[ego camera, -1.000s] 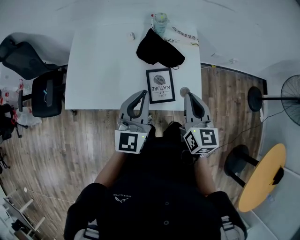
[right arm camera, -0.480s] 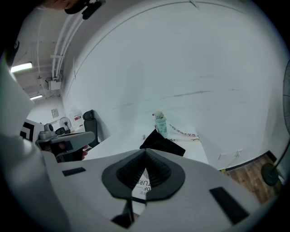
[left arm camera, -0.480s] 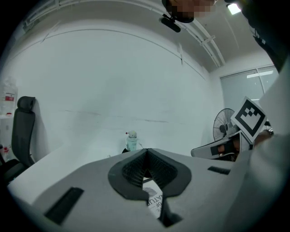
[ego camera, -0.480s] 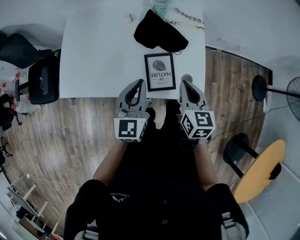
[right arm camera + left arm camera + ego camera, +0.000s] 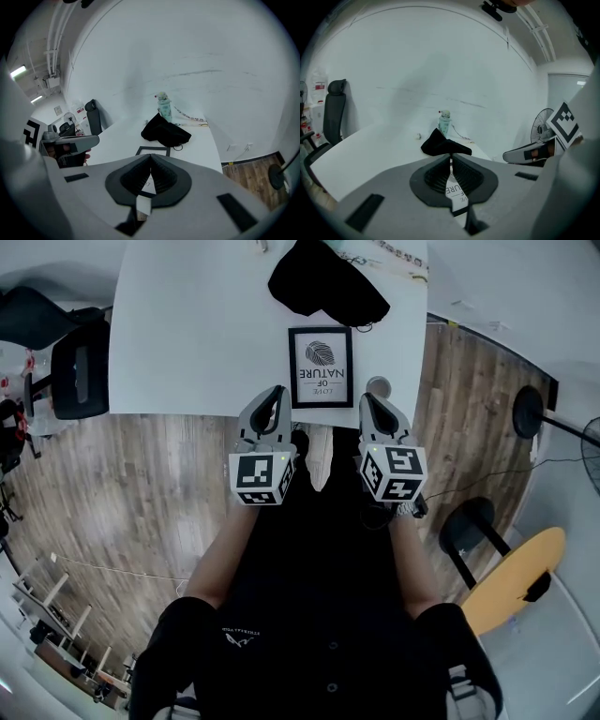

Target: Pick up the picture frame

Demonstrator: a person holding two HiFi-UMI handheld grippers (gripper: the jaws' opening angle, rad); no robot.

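Observation:
A black picture frame (image 5: pixel 321 367) with a white print lies flat near the front edge of the white table (image 5: pixel 197 343). It shows through the jaw gap in the left gripper view as the frame (image 5: pixel 456 193) and in the right gripper view as the frame (image 5: pixel 153 151). My left gripper (image 5: pixel 273 392) hovers at the table's front edge, just left of the frame, shut with nothing held. My right gripper (image 5: pixel 367 399) hangs at the front edge just right of the frame, also shut and empty. Neither touches the frame.
A black cloth bag (image 5: pixel 326 282) lies behind the frame, with a pale bottle (image 5: pixel 163 106) and a cord beyond it. A small round white object (image 5: pixel 379 385) sits right of the frame. Black office chairs (image 5: pixel 80 367) stand left, a fan stand (image 5: pixel 530 409) and yellow round table (image 5: pixel 511 582) right.
Both grippers have sunk and tipped downward toward the table's front edge, either side of the frame. Their jaws stayed shut.

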